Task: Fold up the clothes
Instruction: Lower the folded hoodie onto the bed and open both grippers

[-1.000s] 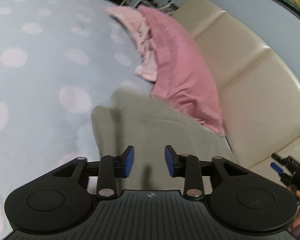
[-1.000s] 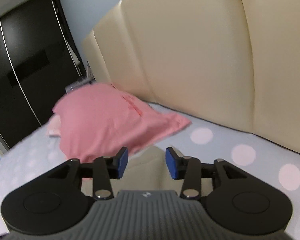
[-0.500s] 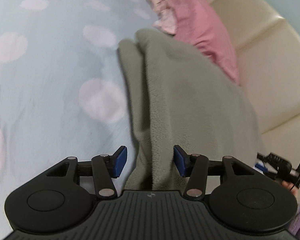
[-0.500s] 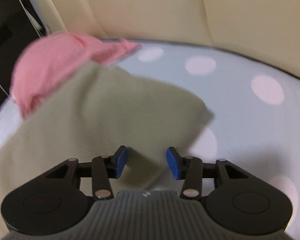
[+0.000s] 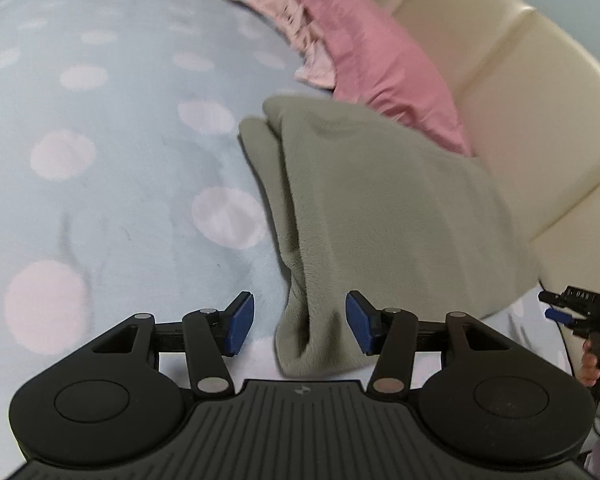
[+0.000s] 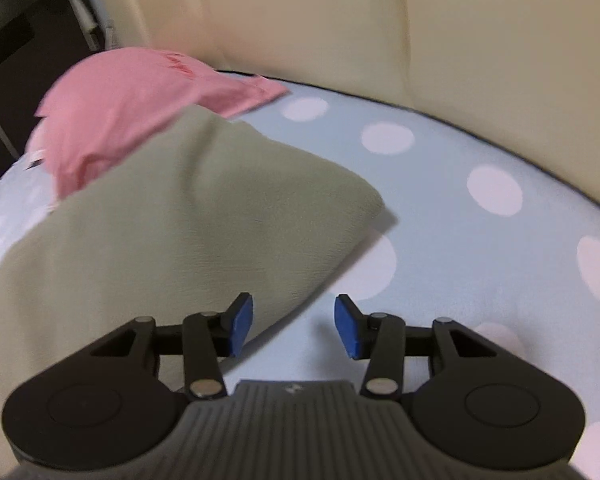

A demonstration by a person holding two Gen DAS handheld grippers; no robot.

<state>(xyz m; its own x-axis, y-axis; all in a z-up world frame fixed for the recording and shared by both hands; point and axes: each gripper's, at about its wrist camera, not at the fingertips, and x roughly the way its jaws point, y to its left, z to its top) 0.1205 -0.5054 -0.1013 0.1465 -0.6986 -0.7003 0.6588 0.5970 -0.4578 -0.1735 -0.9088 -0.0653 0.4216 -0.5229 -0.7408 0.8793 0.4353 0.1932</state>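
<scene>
Grey-green fleece garment lying folded on the dotted blue bedsheet beside a pink garment bearing unreadable red lettering; left gripper spread astride its near corner, right gripper spread, gripping nothing.

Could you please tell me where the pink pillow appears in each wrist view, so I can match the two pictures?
Left wrist view: the pink pillow lies at upper right, beyond the green garment, against the cream headboard.
Right wrist view: the pink pillow sits at upper left, partly behind the green garment.
Shared landmark: the cream headboard behind it.
</scene>
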